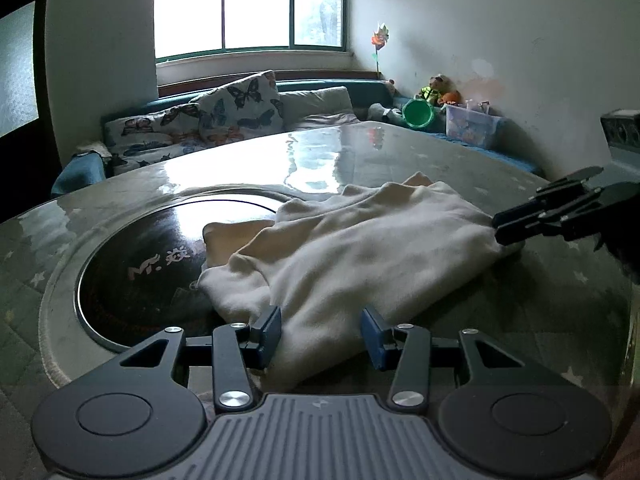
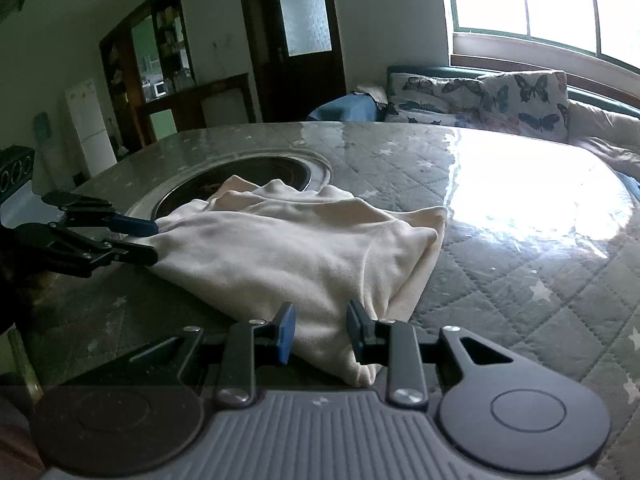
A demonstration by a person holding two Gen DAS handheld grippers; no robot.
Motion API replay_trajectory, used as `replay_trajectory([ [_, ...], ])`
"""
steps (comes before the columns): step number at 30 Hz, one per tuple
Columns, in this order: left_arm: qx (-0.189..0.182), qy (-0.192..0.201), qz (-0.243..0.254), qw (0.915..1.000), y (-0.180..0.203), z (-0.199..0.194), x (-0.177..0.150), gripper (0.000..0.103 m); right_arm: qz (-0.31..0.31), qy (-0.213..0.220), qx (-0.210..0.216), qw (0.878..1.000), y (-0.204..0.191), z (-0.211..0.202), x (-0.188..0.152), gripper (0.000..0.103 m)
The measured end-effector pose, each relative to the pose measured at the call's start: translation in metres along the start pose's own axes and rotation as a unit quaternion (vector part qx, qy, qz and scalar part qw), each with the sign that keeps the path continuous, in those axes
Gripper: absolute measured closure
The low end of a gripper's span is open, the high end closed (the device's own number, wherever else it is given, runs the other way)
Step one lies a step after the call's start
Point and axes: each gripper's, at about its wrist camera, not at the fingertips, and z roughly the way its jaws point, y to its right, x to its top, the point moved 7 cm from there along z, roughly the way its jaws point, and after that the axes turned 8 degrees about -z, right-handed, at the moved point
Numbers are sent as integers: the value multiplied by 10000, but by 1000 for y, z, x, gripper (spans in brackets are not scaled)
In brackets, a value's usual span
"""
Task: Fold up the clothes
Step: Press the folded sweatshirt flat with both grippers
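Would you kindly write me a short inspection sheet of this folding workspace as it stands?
Surface: quilted table under glossy cover, round dark inset plate.
Job's things: cream garment, bunched, partly over the plate.
Clutter: nothing seen on the table.
Tongs: left tongs and right tongs each straddle a garment edge; pads apart, grip unclear.
Cables: nothing seen.
Surroundings: window, butterfly cushions, green bucket, toys, fridge.

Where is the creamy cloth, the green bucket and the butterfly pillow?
creamy cloth [image 1: 360,248], left wrist view, middle of its top fold.
green bucket [image 1: 416,114], left wrist view, inside of its round mouth.
butterfly pillow [image 1: 240,108], left wrist view, middle of its printed front.
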Motion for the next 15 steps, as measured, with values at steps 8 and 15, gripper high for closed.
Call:
replay_trajectory([
  [8, 91, 43, -245, 9996, -9, -4, 5, 54, -29, 189, 121, 9997, -6, 7, 16, 68],
  [15, 127, 141, -382, 9991, -17, -11, 10, 54, 124, 20, 182, 9998, -5, 18, 4, 68],
])
